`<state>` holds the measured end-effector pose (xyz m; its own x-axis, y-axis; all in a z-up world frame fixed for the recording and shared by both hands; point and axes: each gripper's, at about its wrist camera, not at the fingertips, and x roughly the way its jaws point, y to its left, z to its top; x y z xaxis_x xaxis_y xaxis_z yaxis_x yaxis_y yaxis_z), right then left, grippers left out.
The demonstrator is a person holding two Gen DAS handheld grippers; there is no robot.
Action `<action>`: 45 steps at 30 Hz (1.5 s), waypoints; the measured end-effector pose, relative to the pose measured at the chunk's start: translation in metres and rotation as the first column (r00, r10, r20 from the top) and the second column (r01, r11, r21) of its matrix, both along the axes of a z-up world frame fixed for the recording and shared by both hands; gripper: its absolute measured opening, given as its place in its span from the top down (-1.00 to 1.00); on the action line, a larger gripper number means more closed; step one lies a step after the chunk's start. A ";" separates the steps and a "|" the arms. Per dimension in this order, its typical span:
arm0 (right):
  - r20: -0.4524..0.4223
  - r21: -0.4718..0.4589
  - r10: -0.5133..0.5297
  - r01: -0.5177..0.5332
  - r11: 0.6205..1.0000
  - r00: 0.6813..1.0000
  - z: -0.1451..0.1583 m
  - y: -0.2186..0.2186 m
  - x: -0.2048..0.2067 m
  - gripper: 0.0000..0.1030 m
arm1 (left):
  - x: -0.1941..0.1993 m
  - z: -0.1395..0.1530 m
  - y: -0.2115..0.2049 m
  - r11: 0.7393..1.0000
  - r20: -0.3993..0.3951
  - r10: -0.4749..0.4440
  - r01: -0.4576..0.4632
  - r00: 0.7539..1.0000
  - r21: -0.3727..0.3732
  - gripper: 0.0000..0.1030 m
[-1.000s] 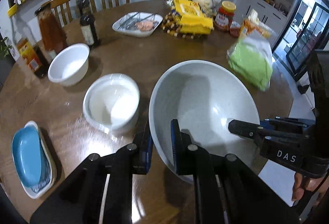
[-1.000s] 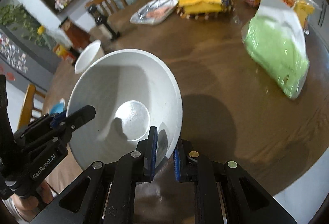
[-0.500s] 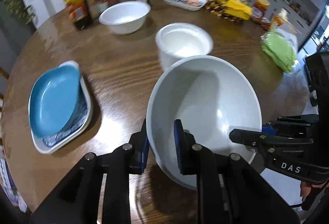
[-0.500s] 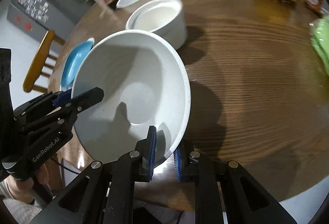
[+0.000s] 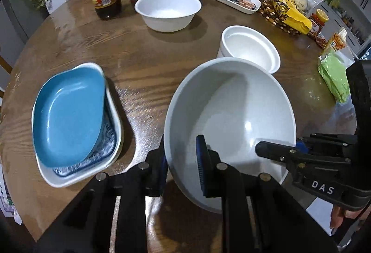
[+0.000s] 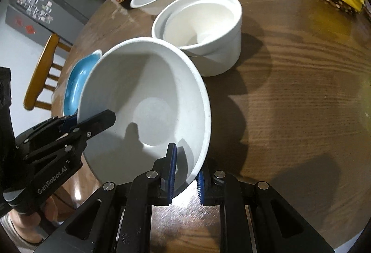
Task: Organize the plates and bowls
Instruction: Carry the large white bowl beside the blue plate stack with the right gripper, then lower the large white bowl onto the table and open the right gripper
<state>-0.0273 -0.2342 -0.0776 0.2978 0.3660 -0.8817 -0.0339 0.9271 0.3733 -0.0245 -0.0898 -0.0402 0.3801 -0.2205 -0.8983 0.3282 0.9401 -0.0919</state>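
- While both my claws pinch opposite sides of the big white bowl's (image 5: 231,113) rim, left claw (image 5: 182,169) and right claw (image 6: 185,174), it has travelled across the worktop (image 5: 139,48).
- It now hangs beside the stacked white bowls (image 6: 204,27), nearly ready for nesting.

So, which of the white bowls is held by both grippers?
The large white bowl nearest the cameras; each gripper clamps its rim. The stacked bowls and far bowl rest untouched.

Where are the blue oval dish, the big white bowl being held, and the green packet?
Blue oval dish (image 5: 67,113), left wrist view, inner floor.
Big white bowl (image 5: 231,109), left wrist view, inner wall.
Green packet (image 5: 334,79), left wrist view, front face.
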 end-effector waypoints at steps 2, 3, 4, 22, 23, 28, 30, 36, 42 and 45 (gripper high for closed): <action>-0.001 0.001 -0.016 0.016 1.000 1.000 0.001 -0.007 0.002 0.66 | 0.007 0.000 -0.005 1.000 0.002 -0.009 0.009 1.000 0.002 0.62; 0.003 -0.005 -0.022 0.022 1.000 1.000 0.002 -0.008 0.004 0.66 | 0.009 0.000 -0.007 1.000 0.002 -0.011 0.011 1.000 0.000 0.63; 0.005 -0.009 -0.027 0.027 1.000 1.000 0.002 -0.011 0.006 0.66 | 0.013 0.000 -0.010 1.000 0.001 -0.012 0.012 1.000 -0.001 0.62; 0.069 -0.063 -0.073 0.077 0.995 0.995 0.010 -0.022 0.017 0.66 | 0.031 -0.003 -0.024 0.999 0.029 -0.011 0.010 1.000 0.032 0.56; 0.073 -0.066 -0.074 0.079 0.995 0.995 0.012 -0.023 0.017 0.66 | 0.030 -0.002 -0.024 0.999 0.034 -0.010 0.009 0.999 0.034 0.56; 0.083 -0.065 -0.079 0.085 0.994 0.993 0.019 -0.026 0.017 0.66 | 0.028 0.004 -0.022 1.000 0.062 -0.001 -0.001 0.998 0.030 0.10; 0.084 -0.061 -0.082 0.087 0.994 0.993 0.022 -0.025 0.016 0.66 | 0.026 0.009 -0.019 1.000 0.081 -0.002 0.000 0.997 0.028 -0.19; 0.094 -0.037 -0.096 0.100 0.994 0.991 0.030 -0.031 0.009 0.65 | 0.024 0.022 -0.006 0.999 0.122 0.031 -0.034 0.992 0.024 -0.41; 0.146 -0.023 -0.124 0.128 0.991 0.981 0.049 -0.042 0.007 0.65 | 0.024 0.031 0.005 0.997 0.133 0.079 -0.080 0.988 0.003 -0.67; 0.159 -0.008 -0.129 0.131 0.991 0.979 0.055 -0.044 0.008 0.58 | 0.025 0.033 0.011 0.994 0.121 0.111 -0.111 0.986 -0.009 -0.76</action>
<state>-0.0198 -0.2780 -0.0228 0.4776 0.2989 -0.8262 0.0303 0.9342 0.3555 0.0004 -0.0785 -0.0075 0.5081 -0.1727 -0.8438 0.2304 0.9712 -0.0601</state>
